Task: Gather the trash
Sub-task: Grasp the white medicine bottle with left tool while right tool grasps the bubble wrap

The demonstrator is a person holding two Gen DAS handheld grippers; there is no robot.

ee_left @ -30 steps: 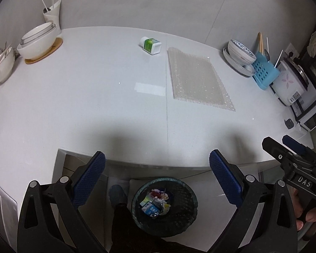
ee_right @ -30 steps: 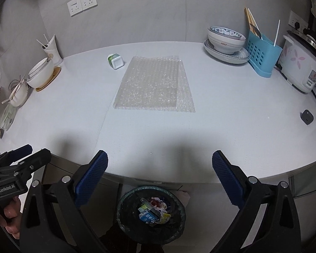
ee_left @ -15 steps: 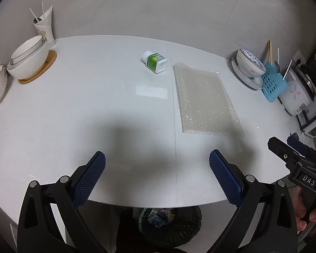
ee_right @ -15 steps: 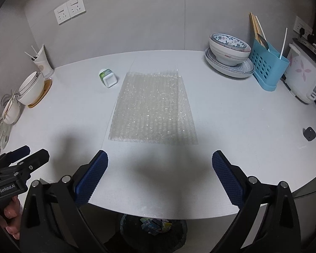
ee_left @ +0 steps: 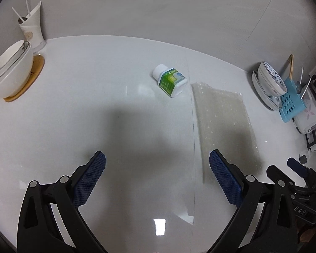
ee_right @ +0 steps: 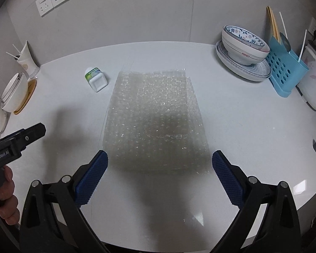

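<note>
Right wrist view has the right gripper (ee_right: 159, 169) wide and empty at the bubble wrap sheet's (ee_right: 155, 118) near edge, centre frame — best to pinch a raised edge, while the left gripper (ee_left: 157, 174), also wide, faces the small bottle (ee_left: 170, 82), upper centre.

I see my left gripper (ee_left: 157, 166) with fingers (ee_left: 90, 178) spread, empty, above the surface (ee_left: 73, 105); bottle (ee_left: 170, 82) lies beside bubble wrap (ee_left: 223, 124).

Stacked bowls (ee_right: 244, 43), blue utensil rack (ee_right: 285, 67)
</note>
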